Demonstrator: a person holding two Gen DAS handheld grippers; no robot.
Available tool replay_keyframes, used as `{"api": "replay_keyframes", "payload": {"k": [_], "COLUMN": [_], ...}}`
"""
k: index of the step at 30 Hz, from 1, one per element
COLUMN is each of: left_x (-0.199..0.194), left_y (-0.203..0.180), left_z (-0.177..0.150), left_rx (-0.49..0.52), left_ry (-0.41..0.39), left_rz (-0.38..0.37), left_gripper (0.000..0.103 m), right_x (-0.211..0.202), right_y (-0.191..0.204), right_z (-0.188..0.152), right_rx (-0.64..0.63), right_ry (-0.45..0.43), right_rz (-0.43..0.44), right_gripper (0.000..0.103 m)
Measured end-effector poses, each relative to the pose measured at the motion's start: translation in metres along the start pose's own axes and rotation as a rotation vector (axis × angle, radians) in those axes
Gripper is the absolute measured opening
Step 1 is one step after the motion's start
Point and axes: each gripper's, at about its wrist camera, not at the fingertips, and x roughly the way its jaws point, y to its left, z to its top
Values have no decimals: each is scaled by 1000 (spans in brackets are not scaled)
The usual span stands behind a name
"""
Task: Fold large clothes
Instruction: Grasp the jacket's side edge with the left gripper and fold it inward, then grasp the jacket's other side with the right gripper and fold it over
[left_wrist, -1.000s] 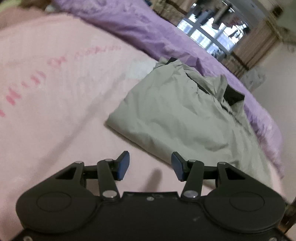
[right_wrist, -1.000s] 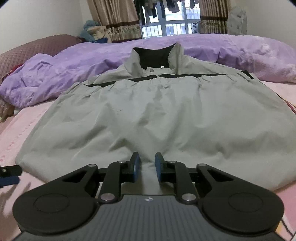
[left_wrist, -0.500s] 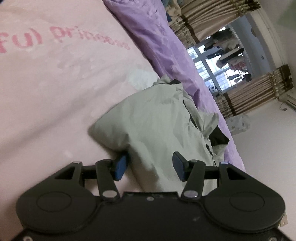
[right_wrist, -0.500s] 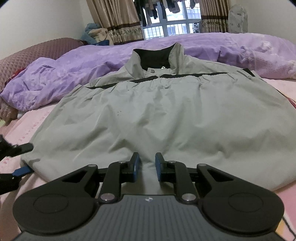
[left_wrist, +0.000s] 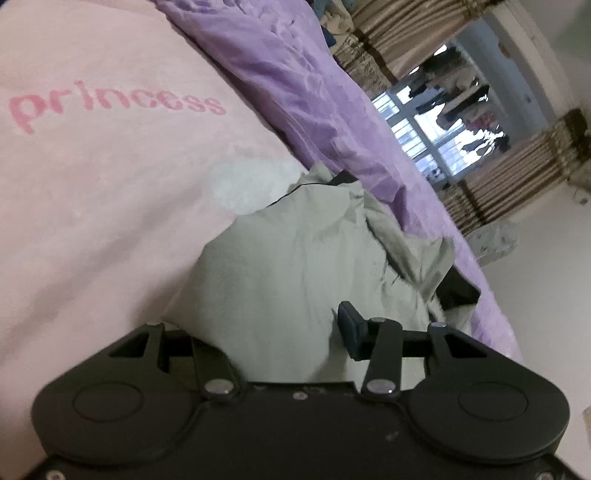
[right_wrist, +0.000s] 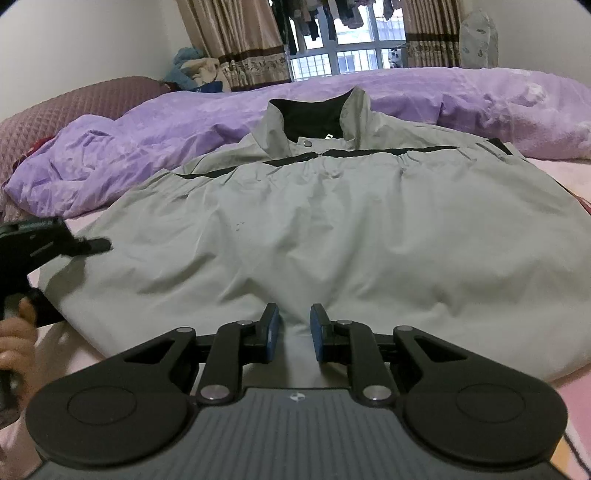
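Jacket (right_wrist: 325, 236) hem between right gripper (right_wrist: 293, 332) fingers (right_wrist: 271, 328), corner between left gripper (left_wrist: 273, 332) fingers.

Jacket (right_wrist: 332, 236) on bed (left_wrist: 92, 206), duvet (right_wrist: 166, 125) behind

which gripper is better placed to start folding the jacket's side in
Left. The left gripper already straddles the jacket's side edge; the right gripper pinches the hem's middle.
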Motion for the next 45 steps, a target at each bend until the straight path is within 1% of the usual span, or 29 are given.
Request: {"api": "replay_keyframes", "payload": {"k": [3,4,6,7,9,11,13,15,17,18,19,20,21,22,24,26,28,30,32,33,36,38,40,41,43,45], "left_x": [-19,-23,-27,-29,-26,-25,-23,-22,-22,-23,-24,-26,-27,-27,-27,-27,-26,-25,-25,-26,-30,-34,-39,-43,-47,-48], "left_y": [2,3,4,5,8,9,5,2,-1,-4,-7,-10,-14,-16,-20,-22,-22,-21,-21,-24,-37,-52,-76,-91,-119,-153], "left_z": [-5,-6,-10,-12,-15,-18,-20,-20,-18,-17,-16,-15,-14,-13,-14,-16,-19,-20,-20,-20,-19,-20,-22,-25,-33,-51], "left_rx": [22,33,56,73,85,95,117,122,125,130,141,153,165,174,184,193,197,190,185,186,196,207,245,269,296,348], "left_ry": [9,5,0,0,0,-15,-23,-26,-18,-19,-24,-28,-31,-31,-36,-44,-49,-53,-56,-60,-77,-95,-111,-115,-98,-77], "left_rz": [13,12,20,26,36,28,34,38,30,33,35,37,40,43,53,64,79,84,88,90,92,67,19,-28,-150,-275], "left_gripper": [46,49,49,50,50,48,46,43,30,28,24,22,22,22,21,20,20,20,19,18,13,9,8,7,6,6], "right_x": [-8,-14,-24,-24,-15,-7,-4,-2,-3,-6,-12,-20,-30,-40,-56,-64,-65,-63,-58,-58,-57,-59,-66,-71,-79,-87], "right_y": [1,2,6,8,12,17,20,21,17,12,6,-1,-10,-19,-41,-71,-101,-123,-137,-139,-133,-134,-141,-145,-154,-164], "right_z": [8,11,13,14,9,0,-5,-5,-2,1,3,6,7,8,6,4,0,-6,-13,-16,-17,-16,-16,-17,-16,-16], "right_rx": [16,29,23,16,6,-30,-57,-67,-57,-48,-25,2,14,6,-11,17,74,116,145,151,127,134,175,201,250,282], "right_ry": [22,11,-29,-22,34,23,-3,-11,-3,3,8,3,-17,-47,-94,-93,-63,-50,-36,-51,-56,-58,-59,-60,-67,-74], "right_rz": [-12,-19,-19,-20,-11,-45,-70,-75,-58,-37,-23,-25,-49,-95,-215,-307,-353,-367,-323,-315,-328,-315,-275,-254,-220,-186], "right_gripper": [22,23,24,24,24,25,27,28,28,27,27,27,27,28,31,31,31,29,29,29,30,31,32,32,32,32]}}
